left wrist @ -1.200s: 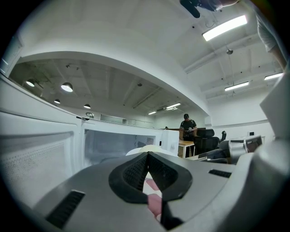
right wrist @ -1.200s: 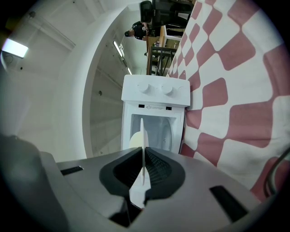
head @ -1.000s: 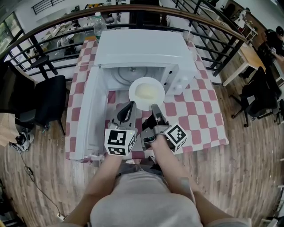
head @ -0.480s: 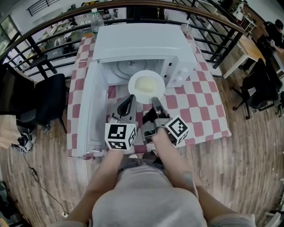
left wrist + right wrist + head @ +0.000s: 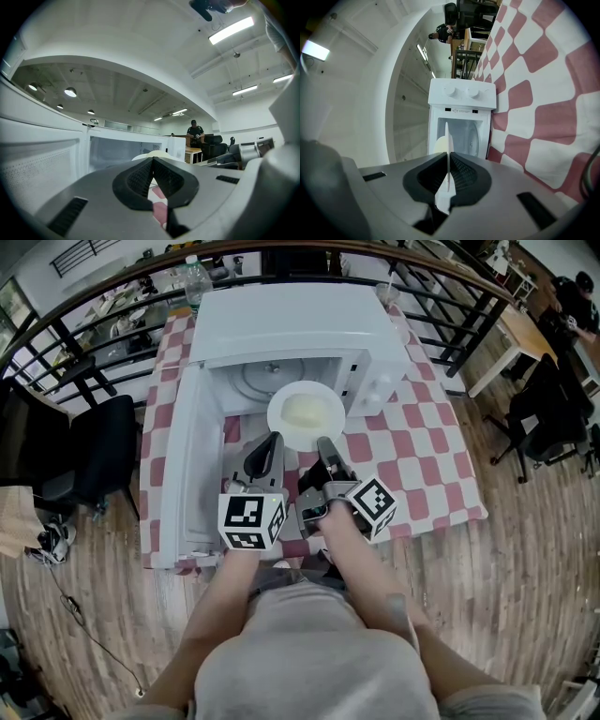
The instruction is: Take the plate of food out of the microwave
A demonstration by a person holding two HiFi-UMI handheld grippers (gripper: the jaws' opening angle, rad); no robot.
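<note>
Clamping the plate of food (image 5: 305, 413) at frame centre, at the mouth of the microwave (image 5: 291, 324), in the right gripper (image 5: 325, 442), with the left gripper (image 5: 273, 440) clenched empty beside. Flanked left by the open door (image 5: 183, 474). Set on a checked tablecloth (image 5: 417, 456) amid railing (image 5: 450, 277) and wooden floor (image 5: 525, 577).

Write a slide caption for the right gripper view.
Right gripper shut on the rim of the white plate, seen edge-on, open microwave ahead on the checked tablecloth.

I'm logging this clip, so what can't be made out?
- The food: only a pale patch in the head view, too small; the right gripper view sees the plate edge-on.
- Plate's near rim: under the jaws of the right gripper.
- Dial markings on the microwave: too small.
</note>
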